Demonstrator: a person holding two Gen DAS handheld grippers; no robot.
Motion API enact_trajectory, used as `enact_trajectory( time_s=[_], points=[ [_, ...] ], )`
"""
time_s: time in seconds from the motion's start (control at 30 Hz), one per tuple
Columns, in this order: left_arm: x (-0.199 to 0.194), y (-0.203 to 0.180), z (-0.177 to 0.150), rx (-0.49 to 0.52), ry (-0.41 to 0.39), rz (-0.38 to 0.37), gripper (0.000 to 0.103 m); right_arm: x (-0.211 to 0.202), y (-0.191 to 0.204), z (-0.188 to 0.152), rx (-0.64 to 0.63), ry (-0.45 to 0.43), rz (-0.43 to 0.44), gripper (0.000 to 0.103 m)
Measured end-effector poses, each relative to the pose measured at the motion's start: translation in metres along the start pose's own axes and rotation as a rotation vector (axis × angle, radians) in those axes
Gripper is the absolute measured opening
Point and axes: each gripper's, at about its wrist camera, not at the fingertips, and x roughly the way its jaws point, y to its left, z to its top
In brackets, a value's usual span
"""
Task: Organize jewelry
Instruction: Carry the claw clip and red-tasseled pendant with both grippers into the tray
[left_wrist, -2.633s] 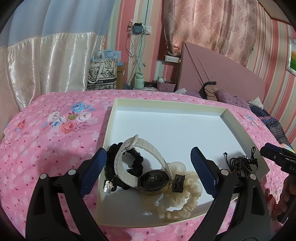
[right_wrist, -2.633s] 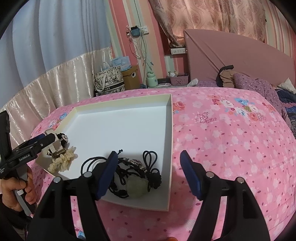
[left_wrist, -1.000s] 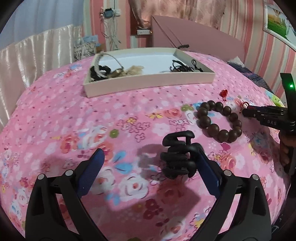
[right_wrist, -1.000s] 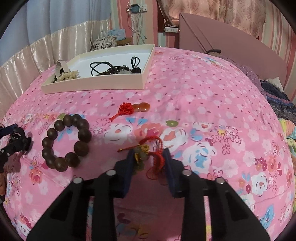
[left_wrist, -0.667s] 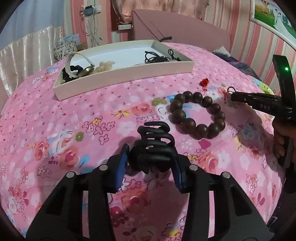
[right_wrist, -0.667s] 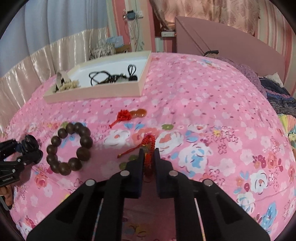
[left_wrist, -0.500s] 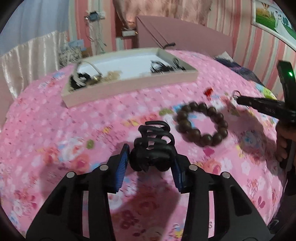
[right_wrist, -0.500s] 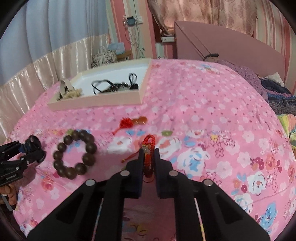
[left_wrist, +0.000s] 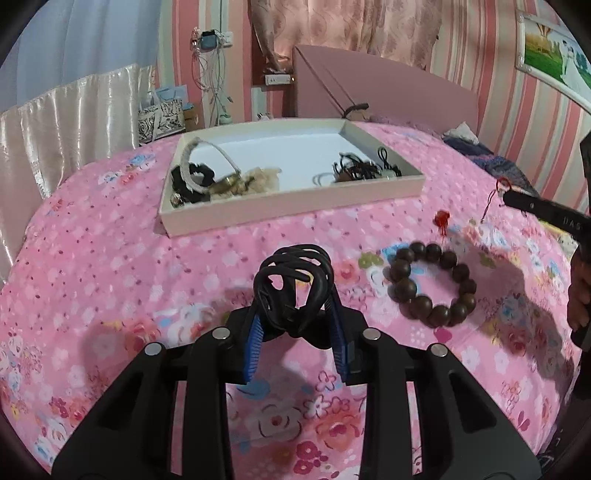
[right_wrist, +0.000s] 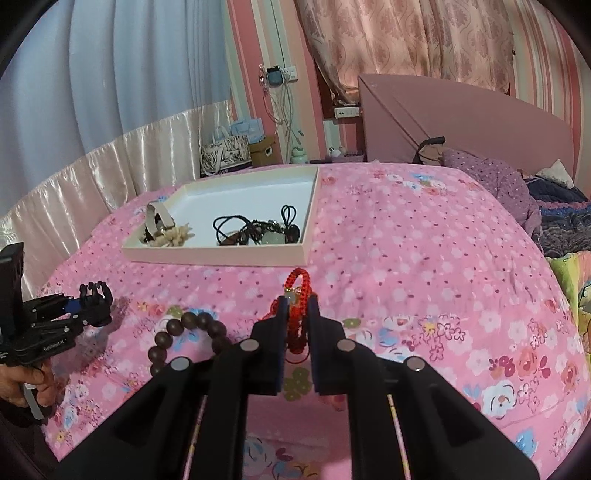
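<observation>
Left wrist: my left gripper (left_wrist: 295, 325) has just been closing, clamps the black hair claw (left_wrist: 293, 284); right gripper (right_wrist: 297, 314) pinches the red cord charm (right_wrist: 295, 295), probably airborne. Both short of the tray (left_wrist: 291, 210); carry over, release inside.

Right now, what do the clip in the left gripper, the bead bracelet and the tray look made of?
Hair claw clip: likely plastic, black, slightly glossy; thin curved prongs.
Bead bracelet: looks like dark brown wood, dull sheen; could be resin.
Tray: probably cardboard, matte cream walls, white floor; thin straight sides, sharp corners.
</observation>
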Motion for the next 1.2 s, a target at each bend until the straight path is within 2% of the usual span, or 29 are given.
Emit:
enact_trajectory(
  time_s=[0.2,0.37,0.47,0.63,0.73,0.93,1.2],
  points=[
    [-0.016,0.013,0.03,-0.004,-0.082,0.031,0.03,0.005,0.01,0.025,-0.013,-0.032,0.026,0.01],
    [-0.012,0.028,0.074,-0.006,-0.145,0.054,0.03,0.015,0.026,0.063,-0.03,-0.082,0.056,0.01],
    [0.003,0.04,0.101,-0.038,-0.168,0.055,0.03,0.03,0.036,0.089,-0.029,-0.119,0.07,0.01],
    [0.046,0.056,0.13,-0.102,-0.146,0.055,0.03,0.069,0.048,0.112,-0.021,-0.105,0.091,0.01],
    [0.07,0.059,0.137,-0.117,-0.13,0.068,0.03,0.097,0.054,0.116,-0.033,-0.075,0.09,0.01],
    [0.109,0.055,0.125,-0.103,-0.092,0.094,0.03,0.139,0.057,0.092,-0.04,0.003,0.097,0.01],
    [0.12,0.052,0.124,-0.082,-0.106,0.098,0.03,0.16,0.06,0.085,-0.044,0.042,0.071,0.01]
  ],
)
